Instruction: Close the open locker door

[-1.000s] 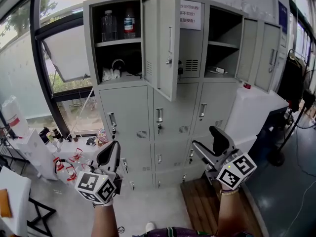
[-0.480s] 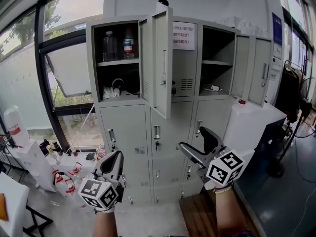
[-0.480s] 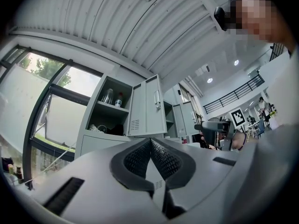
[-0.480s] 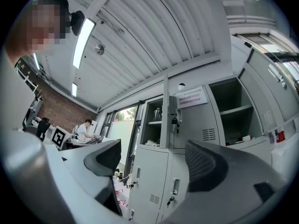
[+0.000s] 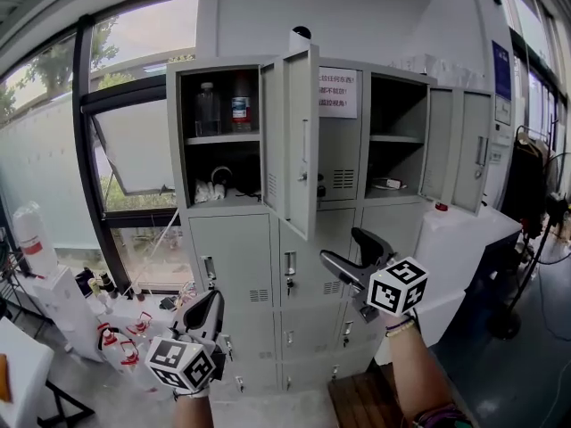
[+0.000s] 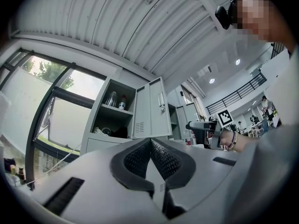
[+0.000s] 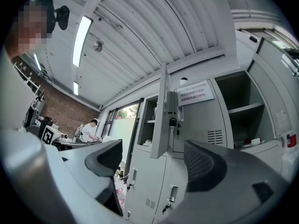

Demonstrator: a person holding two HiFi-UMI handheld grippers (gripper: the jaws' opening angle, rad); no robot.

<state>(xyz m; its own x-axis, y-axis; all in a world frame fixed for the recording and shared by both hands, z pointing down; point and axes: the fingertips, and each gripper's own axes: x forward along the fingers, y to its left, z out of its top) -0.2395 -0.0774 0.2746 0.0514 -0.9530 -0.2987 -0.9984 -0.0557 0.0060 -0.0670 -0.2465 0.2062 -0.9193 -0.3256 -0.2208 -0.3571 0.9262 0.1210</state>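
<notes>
"Holding anything, is it, that right gripper (image 5: 343, 246)?"

"Nothing. Its jaws stand wide apart with only air between them. They've just been on the move, too: spread out, then eased in a touch."

"And the left gripper (image 5: 212, 297)?"

"Pinched tight shut, pads together, nothing caught in them. It's held low, in front of the bottom lockers (image 5: 259, 328), off to the left of the other one."

"So where's the door they mean to shut?"

"Up top. The open door (image 5: 302, 141) hangs off the right edge of the top-left compartment (image 5: 219, 163) and sticks out into the room, nearly edge-on from where the person stands. The right gripper is raised in front of the middle row of lockers, below that door's bottom corner and a little to its right. It's near, but clear of it, not touching."

"Anything in that compartment?"

"Two bottles (image 5: 207, 108) side by side on the upper shelf, and some pale odds and ends (image 5: 210, 188) on the lower one."

"And beside it?"

"A shut door with a paper notice (image 5: 338, 93) printed in red. Further right, another compartment (image 5: 393, 114) gapes open as well, with grey doors (image 5: 482, 154) swung off to its right. A big window (image 5: 134, 141) fills the wall on the left."
</notes>
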